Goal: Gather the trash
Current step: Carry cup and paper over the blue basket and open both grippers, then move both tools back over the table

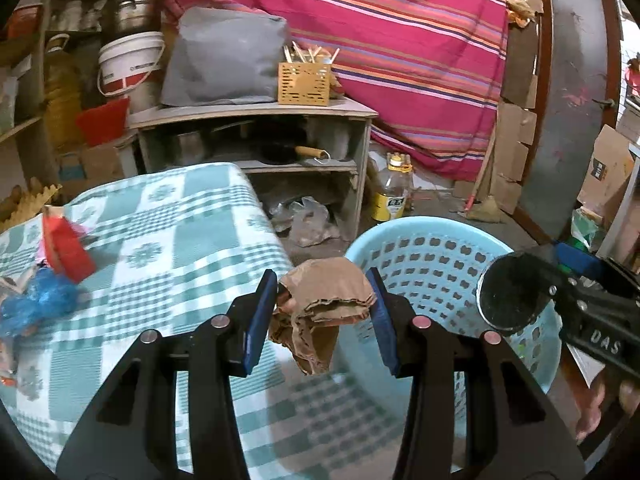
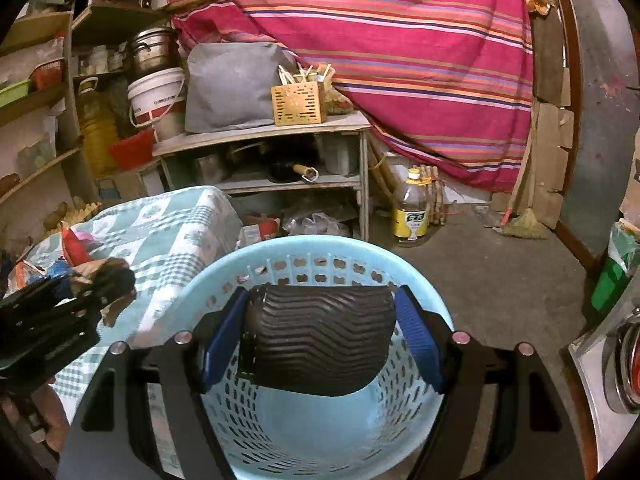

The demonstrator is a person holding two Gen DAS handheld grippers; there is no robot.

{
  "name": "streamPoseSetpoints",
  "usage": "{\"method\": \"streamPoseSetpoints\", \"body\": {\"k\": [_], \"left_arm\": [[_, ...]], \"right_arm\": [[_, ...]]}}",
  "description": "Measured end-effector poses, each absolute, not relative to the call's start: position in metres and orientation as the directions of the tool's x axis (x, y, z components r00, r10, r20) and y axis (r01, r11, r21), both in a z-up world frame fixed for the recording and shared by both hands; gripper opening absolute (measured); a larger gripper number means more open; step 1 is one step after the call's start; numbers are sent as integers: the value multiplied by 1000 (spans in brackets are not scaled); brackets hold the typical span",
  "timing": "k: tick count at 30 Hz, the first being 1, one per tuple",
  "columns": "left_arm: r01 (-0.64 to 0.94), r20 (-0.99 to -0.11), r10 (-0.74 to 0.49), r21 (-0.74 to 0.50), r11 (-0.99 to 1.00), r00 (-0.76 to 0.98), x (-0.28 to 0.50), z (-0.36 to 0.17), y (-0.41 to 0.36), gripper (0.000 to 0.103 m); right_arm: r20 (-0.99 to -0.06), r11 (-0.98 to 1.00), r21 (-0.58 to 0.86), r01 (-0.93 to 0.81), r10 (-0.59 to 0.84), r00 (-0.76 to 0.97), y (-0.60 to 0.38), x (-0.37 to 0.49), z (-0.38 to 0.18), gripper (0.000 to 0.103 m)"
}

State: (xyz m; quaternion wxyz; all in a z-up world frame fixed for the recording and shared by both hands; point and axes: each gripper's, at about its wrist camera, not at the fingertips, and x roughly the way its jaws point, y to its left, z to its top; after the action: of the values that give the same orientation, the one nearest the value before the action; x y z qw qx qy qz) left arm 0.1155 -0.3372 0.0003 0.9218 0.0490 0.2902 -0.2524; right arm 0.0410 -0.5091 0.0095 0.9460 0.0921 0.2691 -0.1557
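My left gripper (image 1: 324, 300) is shut on a crumpled brown piece of cardboard (image 1: 324, 300) and holds it over the edge of the checkered table (image 1: 160, 240), just left of the light blue perforated basket (image 1: 432, 256). My right gripper (image 2: 320, 332) is shut on a black ribbed cup (image 2: 320, 340), held sideways over the basket (image 2: 320, 440). The cup's round end (image 1: 510, 294) also shows in the left wrist view. More trash lies on the table: a red carton (image 1: 66, 248) and a blue crumpled bag (image 1: 36, 308).
A grey shelf unit (image 1: 256, 112) with pots, a grey bag and a wooden utensil box (image 1: 304, 82) stands behind the table. An oil bottle (image 2: 412, 208) and a broom stand on the floor by the striped red cloth (image 2: 400, 40). Shelves with buckets line the left.
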Motion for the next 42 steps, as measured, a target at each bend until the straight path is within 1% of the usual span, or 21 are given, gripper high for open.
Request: {"method": "streamPoseSetpoints", "body": {"k": [6, 10, 14, 16, 18, 22, 24, 28, 30, 31, 32, 36, 42], "left_arm": [[519, -575, -448, -46, 853, 685, 124, -5, -365, 44], [531, -598, -459, -65, 845, 657, 133, -9, -378, 45], [533, -605, -463, -74, 843, 648, 138, -12, -382, 47], [529, -600, -465, -80, 845, 651, 138, -10, -379, 55], [524, -592, -464, -80, 848, 659, 137, -7, -376, 70], [508, -570, -446, -58, 859, 690, 136, 1, -371, 73], [493, -566, -436, -59, 868, 700, 139, 4, -365, 78], [467, -565, -412, -53, 883, 715, 142, 7, -350, 78], [448, -561, -396, -51, 893, 727, 141, 9, -337, 81], [439, -560, -390, -51, 897, 731, 140, 10, -331, 82], [430, -558, -383, -51, 901, 736, 139, 11, -324, 83], [390, -552, -344, -37, 920, 760, 133, 17, -293, 86], [329, -532, -278, 0, 944, 800, 120, 29, -238, 92]], "right_arm": [[-551, 913, 108, 394, -275, 788, -525, 38, 3, 73], [-554, 907, 120, 403, -276, 786, -529, 37, 2, 73], [-557, 907, 119, 404, -276, 783, -528, 38, 1, 73], [-556, 907, 115, 406, -280, 782, -528, 38, 1, 73], [-558, 906, 112, 408, -283, 781, -526, 38, 0, 73], [-566, 906, 106, 409, -283, 774, -524, 40, -2, 73], [-569, 907, 99, 408, -285, 771, -522, 40, -3, 73], [-580, 906, 100, 411, -283, 764, -520, 42, -4, 74], [-585, 903, 100, 419, -287, 758, -518, 44, -5, 76], [-585, 900, 92, 426, -297, 755, -516, 45, -5, 83], [-584, 899, 83, 430, -305, 752, -514, 46, -5, 88], [-581, 899, 41, 437, -334, 742, -503, 49, -3, 90], [-545, 919, 31, 392, -313, 778, -473, 50, 10, 91]]}}
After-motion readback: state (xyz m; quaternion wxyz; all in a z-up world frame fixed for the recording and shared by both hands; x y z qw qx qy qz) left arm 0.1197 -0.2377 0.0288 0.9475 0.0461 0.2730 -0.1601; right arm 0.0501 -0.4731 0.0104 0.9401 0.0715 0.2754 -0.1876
